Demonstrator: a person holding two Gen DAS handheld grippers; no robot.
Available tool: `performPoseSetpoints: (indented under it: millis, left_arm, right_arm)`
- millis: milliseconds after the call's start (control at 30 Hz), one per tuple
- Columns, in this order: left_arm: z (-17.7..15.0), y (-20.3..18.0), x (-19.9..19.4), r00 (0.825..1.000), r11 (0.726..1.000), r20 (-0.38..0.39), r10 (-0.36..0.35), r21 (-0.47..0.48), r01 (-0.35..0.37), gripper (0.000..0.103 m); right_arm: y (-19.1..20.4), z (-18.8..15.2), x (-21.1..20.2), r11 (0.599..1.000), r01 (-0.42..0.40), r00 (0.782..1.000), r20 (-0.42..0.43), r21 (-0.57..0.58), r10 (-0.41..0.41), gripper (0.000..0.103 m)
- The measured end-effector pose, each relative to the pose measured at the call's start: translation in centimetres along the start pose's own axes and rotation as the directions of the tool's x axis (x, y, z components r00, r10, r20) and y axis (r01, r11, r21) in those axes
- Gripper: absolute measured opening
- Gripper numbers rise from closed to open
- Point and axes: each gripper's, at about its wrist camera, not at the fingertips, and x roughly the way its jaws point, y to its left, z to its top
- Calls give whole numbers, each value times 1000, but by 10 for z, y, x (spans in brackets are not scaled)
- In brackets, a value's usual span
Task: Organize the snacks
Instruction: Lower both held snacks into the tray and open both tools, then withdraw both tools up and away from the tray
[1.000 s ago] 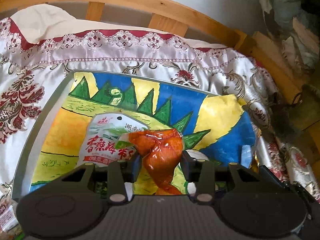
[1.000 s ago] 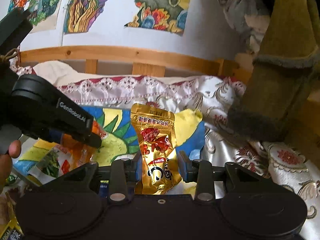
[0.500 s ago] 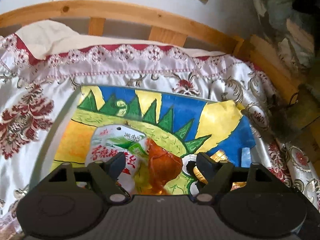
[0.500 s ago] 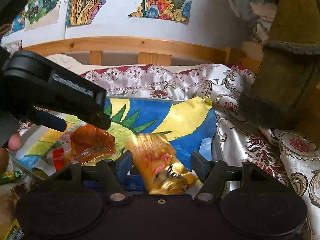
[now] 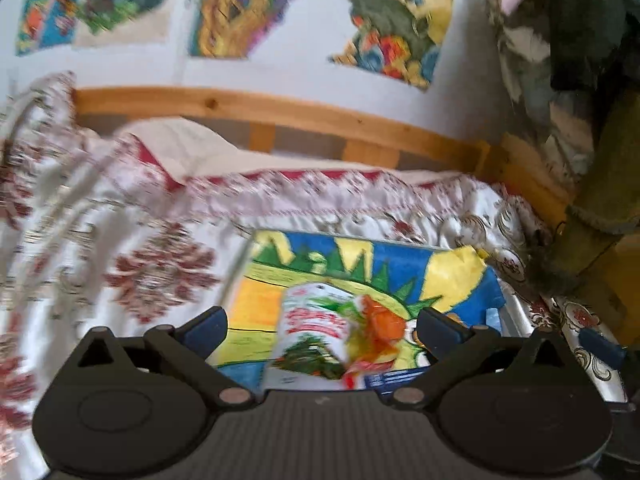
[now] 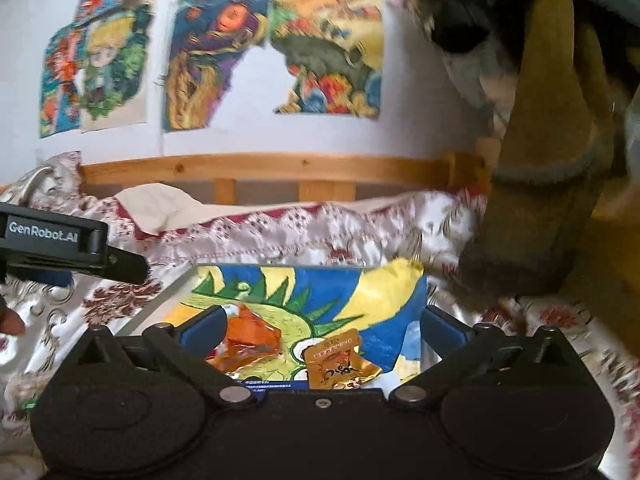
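Both grippers, left gripper point(image 5: 322, 326) and right gripper point(image 6: 322, 326), spread empty; orange packet point(image 6: 250, 336) at 9 o'clock of gold packet point(image 6: 340, 364), liable to slide off glossy tray point(image 6: 360, 280) if nudged

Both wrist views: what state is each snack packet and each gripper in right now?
left gripper: open, empty.
right gripper: open, empty.
orange packet: released, lying on the tray.
gold packet: released, lying on the tray.
white packet: lying on the tray, touching the orange packet.
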Motion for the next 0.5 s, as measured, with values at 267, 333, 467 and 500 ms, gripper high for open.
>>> performPoseSetpoints:
  millis: [267, 333, 467, 500]
  left_arm:
    - [-23, 16, -86, 985, 991, 131, 115, 60, -123, 103]
    - [-31, 18, -103, 987, 987, 118, 112, 99, -124, 103]
    - [-53, 30, -133, 991, 989, 93, 98, 101, -107, 103]
    - [-58, 32, -139, 991, 990, 95, 95, 94, -104, 103]
  right_arm:
    - [18, 1, -79, 998, -28, 998, 64, 50, 25, 102]
    - [22, -1, -96, 998, -28, 997, 67, 64, 23, 102]
    - [32, -9, -130, 997, -18, 997, 77, 79, 12, 102]
    - [34, -10, -137, 997, -15, 997, 78, 78, 8, 102]
